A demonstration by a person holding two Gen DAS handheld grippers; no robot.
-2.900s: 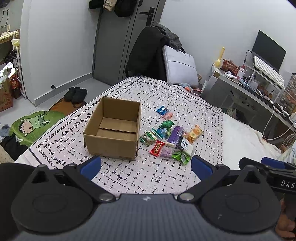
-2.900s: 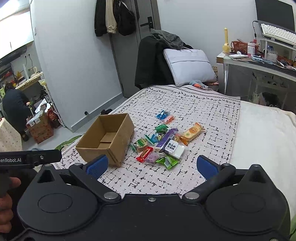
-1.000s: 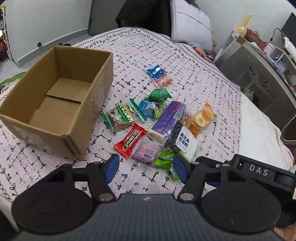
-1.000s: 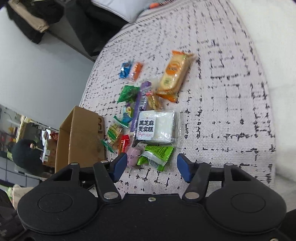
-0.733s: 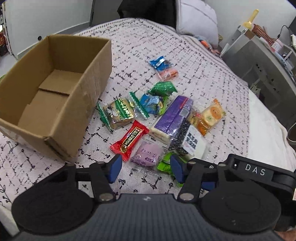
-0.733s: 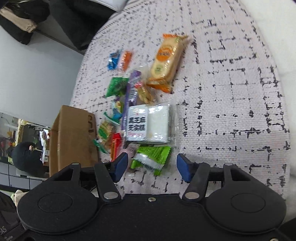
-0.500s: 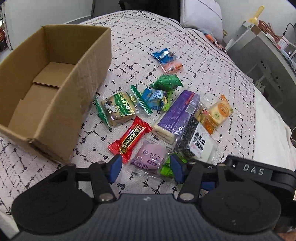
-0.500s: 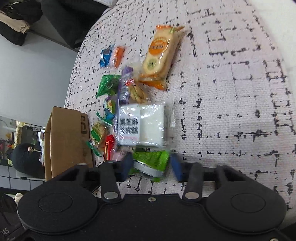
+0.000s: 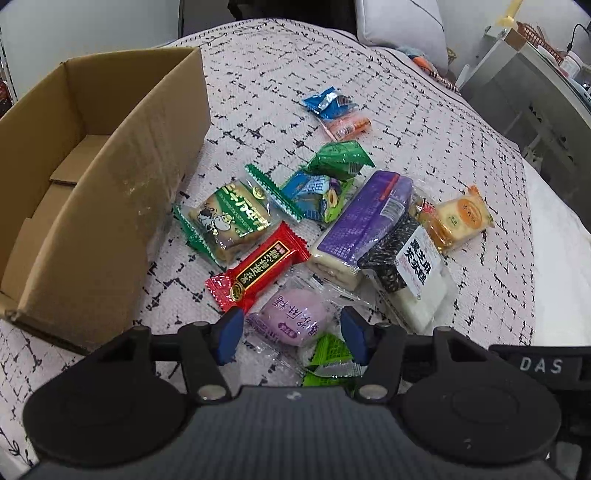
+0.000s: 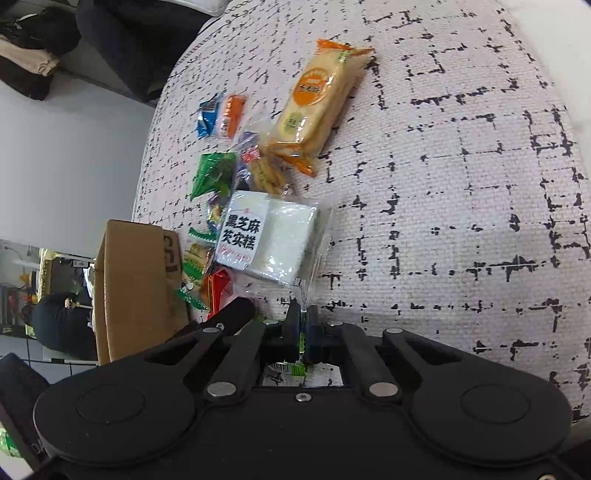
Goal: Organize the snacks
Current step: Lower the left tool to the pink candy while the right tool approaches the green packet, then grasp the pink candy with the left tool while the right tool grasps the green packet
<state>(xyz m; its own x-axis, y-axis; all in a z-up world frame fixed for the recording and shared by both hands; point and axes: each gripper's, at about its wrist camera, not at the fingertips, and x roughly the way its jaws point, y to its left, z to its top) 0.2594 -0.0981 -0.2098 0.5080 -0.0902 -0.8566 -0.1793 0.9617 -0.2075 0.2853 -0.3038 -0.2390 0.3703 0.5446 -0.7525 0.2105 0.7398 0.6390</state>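
Note:
Wrapped snacks lie in a loose pile on the patterned bedspread (image 9: 424, 122), right of an open cardboard box (image 9: 92, 166). My left gripper (image 9: 291, 334) is open and low over the near end of the pile, with a round purple snack (image 9: 291, 315) in a clear wrapper between its fingers. A red bar (image 9: 258, 269), a purple pack (image 9: 365, 225) and a white sesame cake (image 9: 413, 273) lie just beyond. My right gripper (image 10: 303, 328) is shut on the green packet (image 10: 295, 368), whose edge shows between the pads. The same green packet (image 9: 328, 360) lies beside the purple snack.
An orange biscuit pack (image 10: 317, 96) and small blue, orange and green packets lie farther off. The box (image 10: 136, 288) is empty inside. A grey pillow (image 9: 399, 29) and a desk (image 9: 524, 74) stand past the bed. The right gripper's body (image 9: 535, 365) is close on the right.
Both grippers came down from a high view to the near end of the pile. The right gripper's fingers closed on the green packet. The left gripper narrowed around the purple snack.

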